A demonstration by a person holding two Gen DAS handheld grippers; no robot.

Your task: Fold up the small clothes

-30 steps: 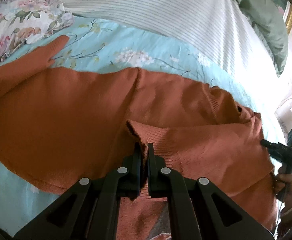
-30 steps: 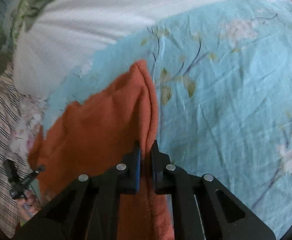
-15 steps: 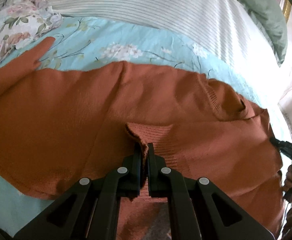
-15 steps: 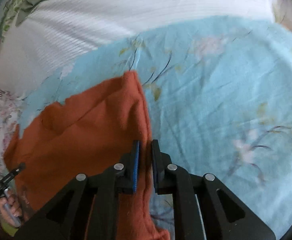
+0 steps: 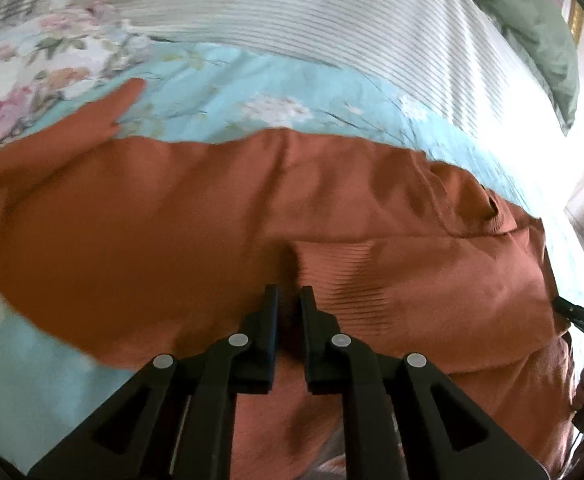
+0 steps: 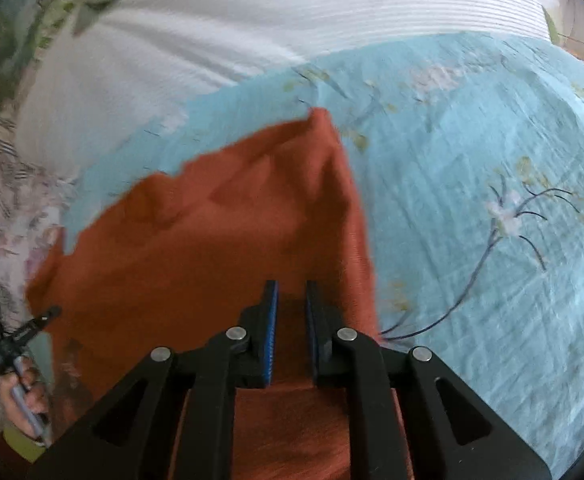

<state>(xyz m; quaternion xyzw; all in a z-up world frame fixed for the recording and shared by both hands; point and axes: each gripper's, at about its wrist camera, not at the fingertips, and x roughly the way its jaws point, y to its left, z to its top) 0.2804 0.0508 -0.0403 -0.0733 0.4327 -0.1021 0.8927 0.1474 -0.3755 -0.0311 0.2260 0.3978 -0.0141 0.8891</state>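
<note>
Now orange sweater [image 5: 171, 232] spread on floral sheet [image 6: 472, 200], left gripper [image 5: 289, 300] and right gripper [image 6: 292, 296] fingers slightly apart over it

A rust-orange knitted sweater [image 5: 163, 232] lies spread across a light-blue floral bedsheet. It is partly folded: a flap with a ribbed cuff or hem [image 5: 344, 276] is laid back over the body, its ribbing running in fine parallel lines. One sleeve [image 5: 103, 116] stretches out flat toward the far left, tapering to a rounded end on the sheet. In the right wrist view the same sweater [image 6: 211, 248] shows a doubled edge [image 6: 348, 208] running away from the camera to a pointed corner, with soft creases in the cloth.
</note>
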